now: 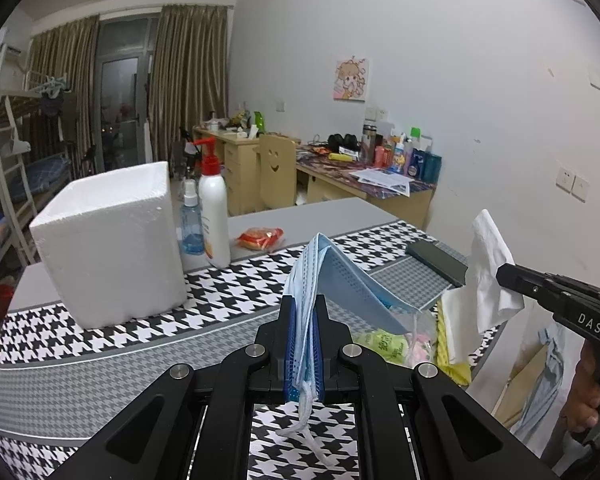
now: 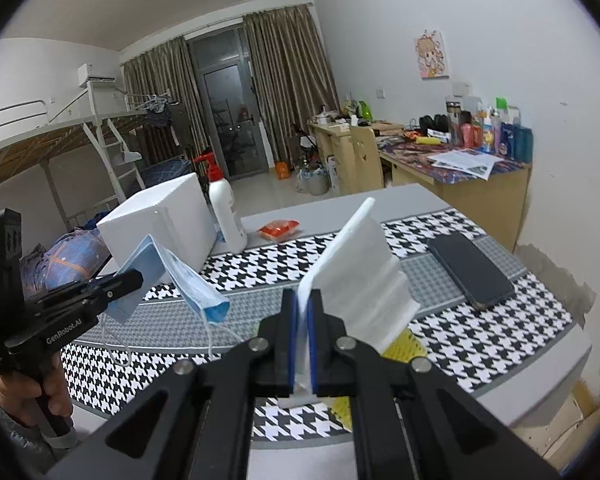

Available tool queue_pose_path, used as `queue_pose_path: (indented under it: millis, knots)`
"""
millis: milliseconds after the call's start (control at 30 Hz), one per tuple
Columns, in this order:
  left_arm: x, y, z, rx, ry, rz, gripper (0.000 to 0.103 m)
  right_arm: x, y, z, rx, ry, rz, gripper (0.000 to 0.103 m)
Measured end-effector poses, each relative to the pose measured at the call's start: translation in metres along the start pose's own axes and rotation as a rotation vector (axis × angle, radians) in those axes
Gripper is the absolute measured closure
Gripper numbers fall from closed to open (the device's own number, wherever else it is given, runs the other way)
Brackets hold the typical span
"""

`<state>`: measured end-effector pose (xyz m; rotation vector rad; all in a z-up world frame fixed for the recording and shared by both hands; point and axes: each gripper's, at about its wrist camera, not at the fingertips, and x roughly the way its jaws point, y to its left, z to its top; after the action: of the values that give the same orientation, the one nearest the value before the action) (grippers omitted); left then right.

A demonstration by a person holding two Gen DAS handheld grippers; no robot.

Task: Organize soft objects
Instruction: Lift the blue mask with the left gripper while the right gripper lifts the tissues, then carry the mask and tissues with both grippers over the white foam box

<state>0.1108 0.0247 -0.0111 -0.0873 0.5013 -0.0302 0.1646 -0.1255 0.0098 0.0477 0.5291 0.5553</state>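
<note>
My left gripper (image 1: 304,300) is shut on a light blue face mask (image 1: 340,276), which folds over the jaws and hangs above the table with its ear loops dangling. From the right wrist view, the same left gripper (image 2: 134,276) and mask (image 2: 180,276) appear at the left. My right gripper (image 2: 305,294) is shut on a folded white tissue (image 2: 364,272) that stands up from the jaws. Off to the right in the left wrist view, the right gripper (image 1: 500,270) carries that tissue (image 1: 490,272). A white foam box (image 1: 108,244) stands on the table at the left.
A white pump bottle (image 1: 214,216), a blue spray bottle (image 1: 191,220) and a red snack packet (image 1: 260,238) sit behind the box. A dark phone (image 2: 470,270) lies at the right of the houndstooth mat (image 2: 480,336). Yellow cloth and small packets (image 1: 384,344) lie beneath the grippers.
</note>
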Motion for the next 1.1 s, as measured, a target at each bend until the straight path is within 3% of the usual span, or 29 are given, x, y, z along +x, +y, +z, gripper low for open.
queue_pose_path:
  millis: [1100]
  knots:
    - [-0.038,0.045,0.031,-0.013,-0.096,0.131,0.094,0.015,0.061,0.035,-0.113,-0.061,0.122,0.095]
